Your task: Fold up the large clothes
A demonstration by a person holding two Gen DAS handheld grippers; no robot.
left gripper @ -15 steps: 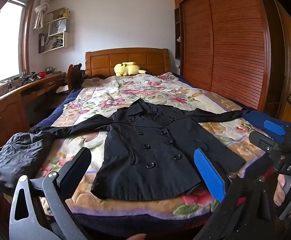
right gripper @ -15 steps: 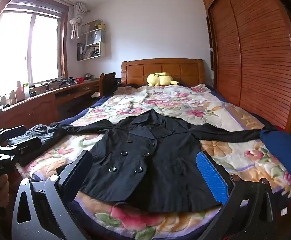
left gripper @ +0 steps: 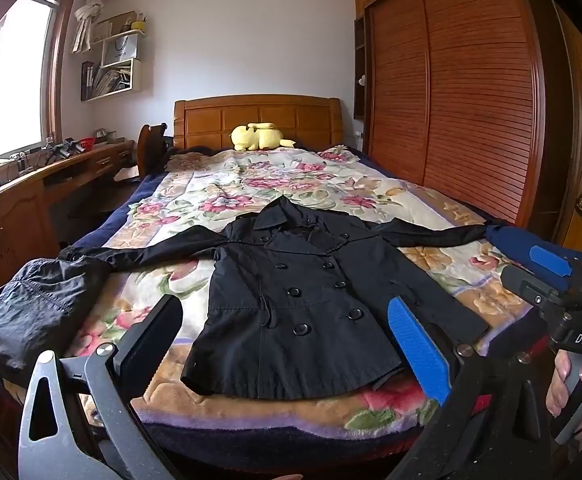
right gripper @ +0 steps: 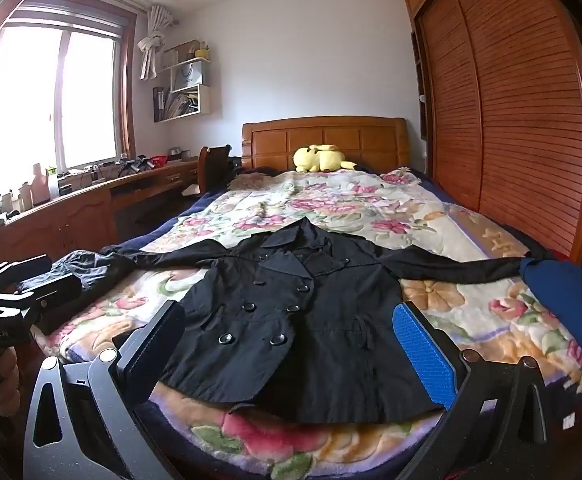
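Observation:
A black double-breasted coat lies face up on the bed, buttoned, collar toward the headboard, both sleeves stretched out sideways. Its hem lies near the foot edge of the bed. My left gripper hovers open before the hem, nothing between its fingers. My right gripper is open too, held short of the hem with nothing in it. In the left wrist view the right gripper's body shows at the right edge, held by a hand. The left gripper's body appears at the left of the right wrist view.
The floral blanket covers the bed. A crumpled dark garment lies at the bed's left corner, a blue cloth at its right edge. A yellow plush toy sits by the headboard. A desk runs along the left, a slatted wardrobe along the right.

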